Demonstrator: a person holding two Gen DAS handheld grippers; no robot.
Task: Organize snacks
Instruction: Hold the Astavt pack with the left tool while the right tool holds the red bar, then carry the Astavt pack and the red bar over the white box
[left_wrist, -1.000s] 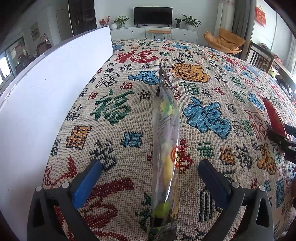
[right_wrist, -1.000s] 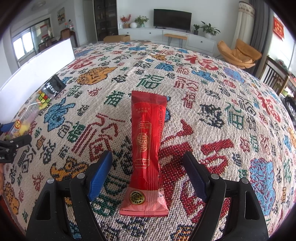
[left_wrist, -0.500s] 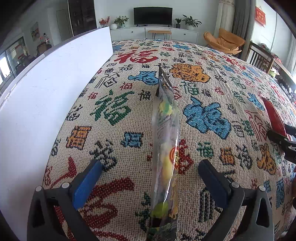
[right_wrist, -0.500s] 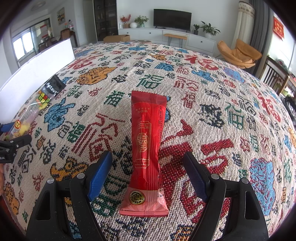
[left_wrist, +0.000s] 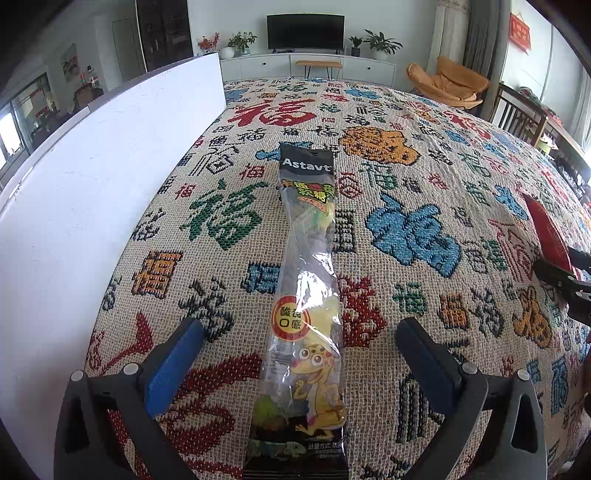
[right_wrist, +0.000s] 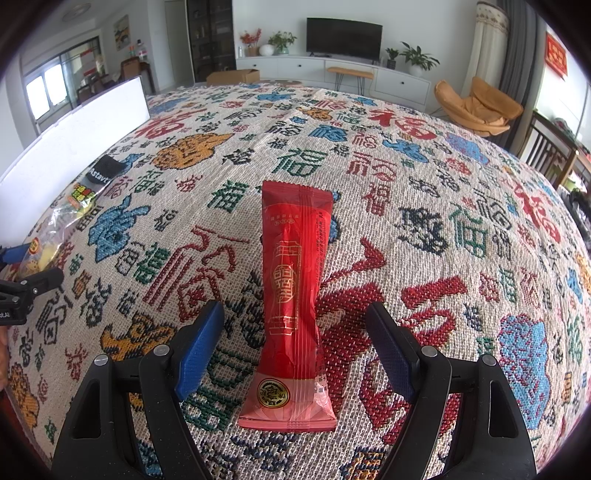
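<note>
On a table cloth (left_wrist: 424, 173) woven with bright lucky characters, two snack packets lie flat and await sorting, each framed by a hand-held gripper that has hold of nothing. The white board (left_wrist: 92, 206) standing along one edge of the cloth serves as the landmark: the candy bag (left_wrist: 308, 295), the longer of the two, lies just beside it and parallel to it, black header pointing away from the camera, while the red packet (right_wrist: 291, 295) lies well apart from the board, farther out on the cloth. The left gripper (left_wrist: 299, 354) stands wide open astride the candy bag's lower end, its pads clear of the film on both sides. The right gripper (right_wrist: 295, 343) is likewise spread wide about the red packet's lower half, not touching it. Both packets look light, soft and slick; the clear candy bag appears loosely filled with small sweets that would likely shift and let it sag if lifted by one end, so a pinch across the filled middle seems the safer hold. The red packet looks firmer and flatter, and should take a hold across its width near the centre. No box, tray or basket is in view to receive them.
</note>
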